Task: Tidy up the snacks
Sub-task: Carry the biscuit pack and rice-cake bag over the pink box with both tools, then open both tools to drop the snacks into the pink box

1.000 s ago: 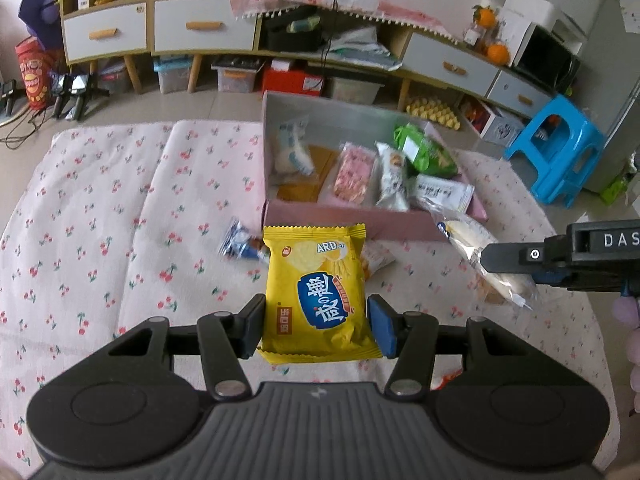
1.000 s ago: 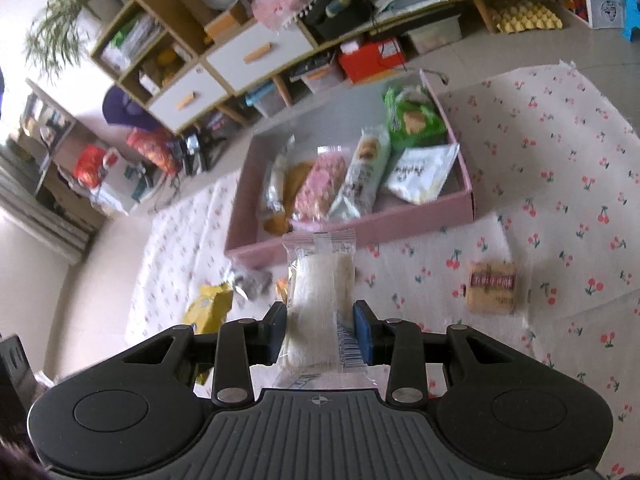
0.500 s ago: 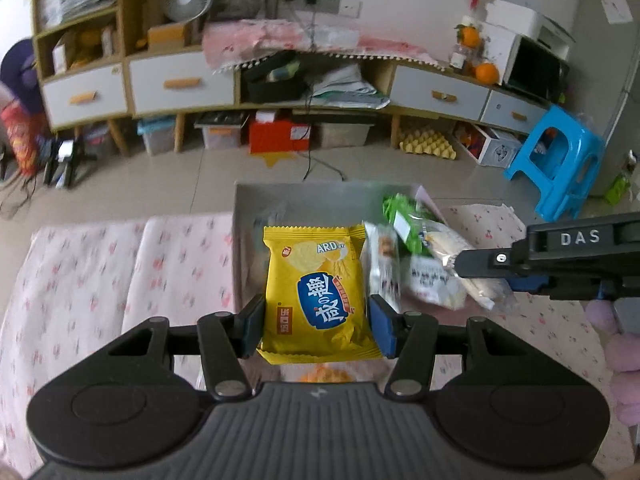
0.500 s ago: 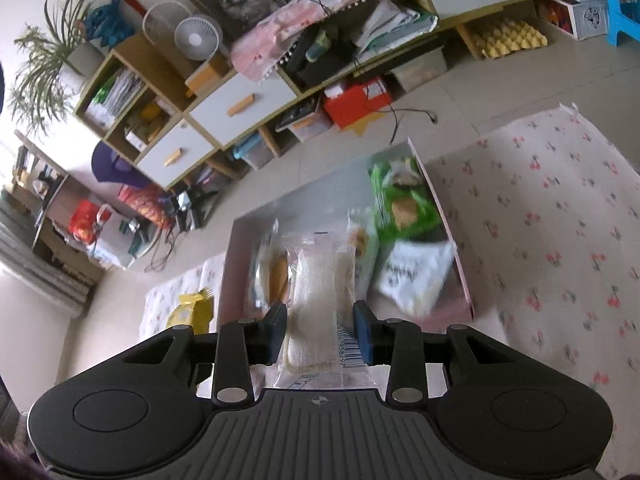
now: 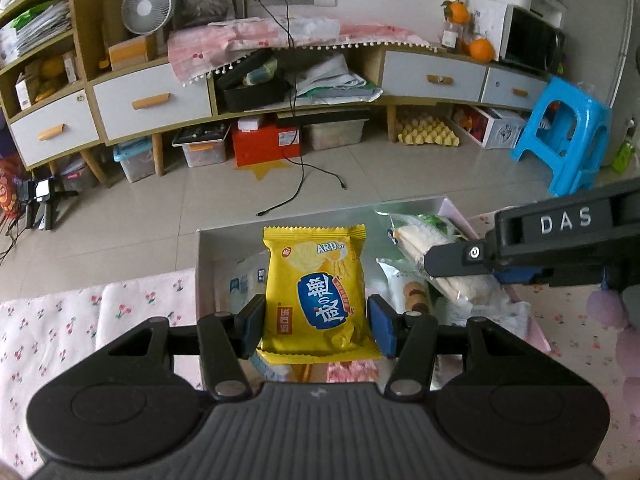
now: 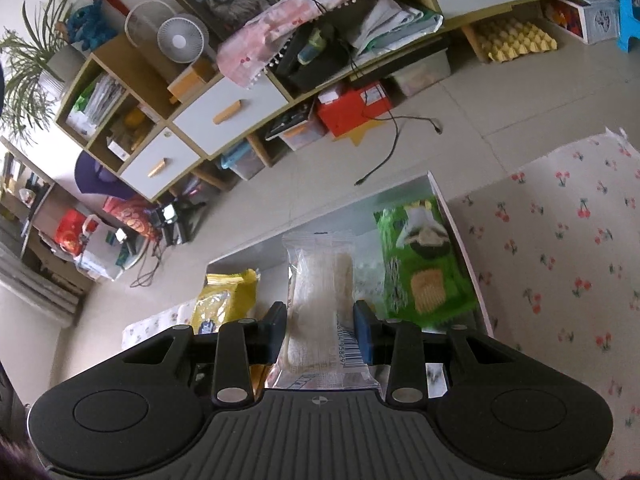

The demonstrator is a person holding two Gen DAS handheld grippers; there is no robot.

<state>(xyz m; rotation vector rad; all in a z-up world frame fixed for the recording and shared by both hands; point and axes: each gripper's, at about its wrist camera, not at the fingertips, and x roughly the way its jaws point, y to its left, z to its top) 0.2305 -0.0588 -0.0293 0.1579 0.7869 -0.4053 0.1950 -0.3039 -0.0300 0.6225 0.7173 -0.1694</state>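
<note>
My left gripper [image 5: 316, 326] is shut on a yellow snack packet [image 5: 316, 280] and holds it upright above the pink box [image 5: 532, 328]. My right gripper [image 6: 320, 332] is shut on a clear packet of pale wafers [image 6: 322, 284], also over the box. In the left wrist view the right gripper [image 5: 436, 264] reaches in from the right with its clear packet [image 5: 416, 240]. The yellow packet [image 6: 228, 300] shows at the left of the right wrist view. Inside the box lie a green packet [image 6: 420, 264] and several other snacks, partly hidden.
The box sits on a white cloth with a cherry print [image 6: 560, 240]. Beyond it are bare floor tiles with a black cable [image 5: 296, 184], a low sideboard with drawers [image 5: 152, 100], and a blue plastic stool [image 5: 564, 140] at the far right.
Both grippers have travelled forward with their packets, from over the cloth to above the box. The box has slid down in both views and the snacks left on the cloth have dropped out of sight.
</note>
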